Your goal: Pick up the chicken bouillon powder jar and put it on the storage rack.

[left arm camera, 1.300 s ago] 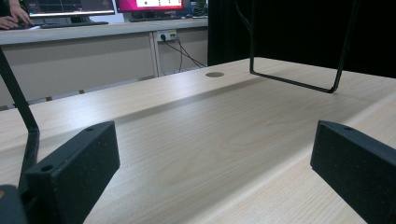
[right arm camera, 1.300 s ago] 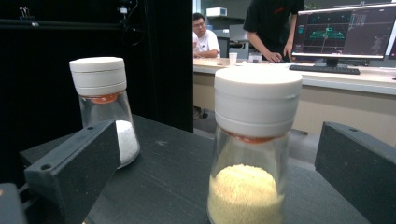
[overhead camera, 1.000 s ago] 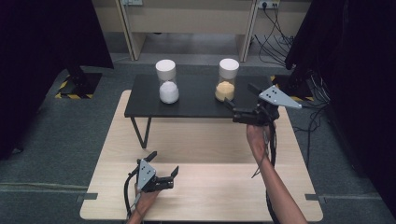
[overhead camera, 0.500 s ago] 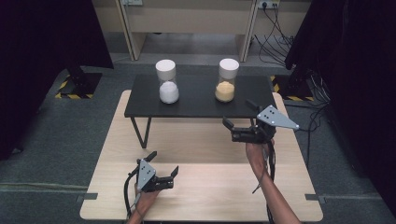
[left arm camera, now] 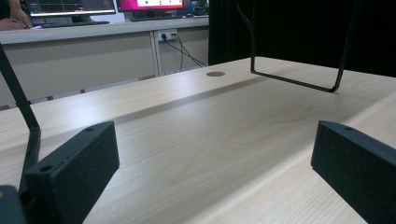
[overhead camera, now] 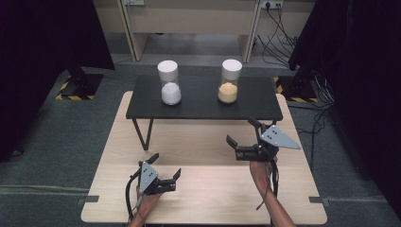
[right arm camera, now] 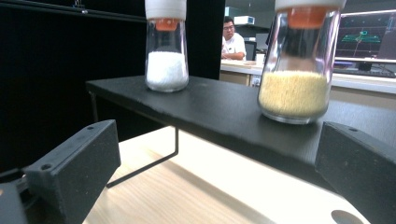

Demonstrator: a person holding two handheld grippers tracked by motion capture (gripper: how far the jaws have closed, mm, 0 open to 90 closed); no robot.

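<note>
Two glass jars with white lids stand on a black shelf (overhead camera: pixel 203 101) raised over the wooden table (overhead camera: pixel 203 189). One jar (overhead camera: pixel 170 82) (right arm camera: pixel 166 46) holds white grains, the other jar (overhead camera: pixel 229 81) (right arm camera: pixel 299 60) yellow grains. My right gripper (overhead camera: pixel 243 134) (right arm camera: pixel 215 177) is open and empty, held above the table just in front of the shelf, below the yellow jar. My left gripper (overhead camera: pixel 165 166) (left arm camera: pixel 210 172) is open and empty, low over the table's near left part.
The shelf rests on thin black wire legs (overhead camera: pixel 142 132) (left arm camera: pixel 299 79). A round cable hole (left arm camera: pixel 215 73) is in the tabletop. Cables (overhead camera: pixel 283 38) lie on the floor at the back right. A person (right arm camera: pixel 232 39) sits at a far desk.
My right gripper has drawn back from the shelf's right end toward me and lower, now over the wooden table. The left gripper has stayed put.
</note>
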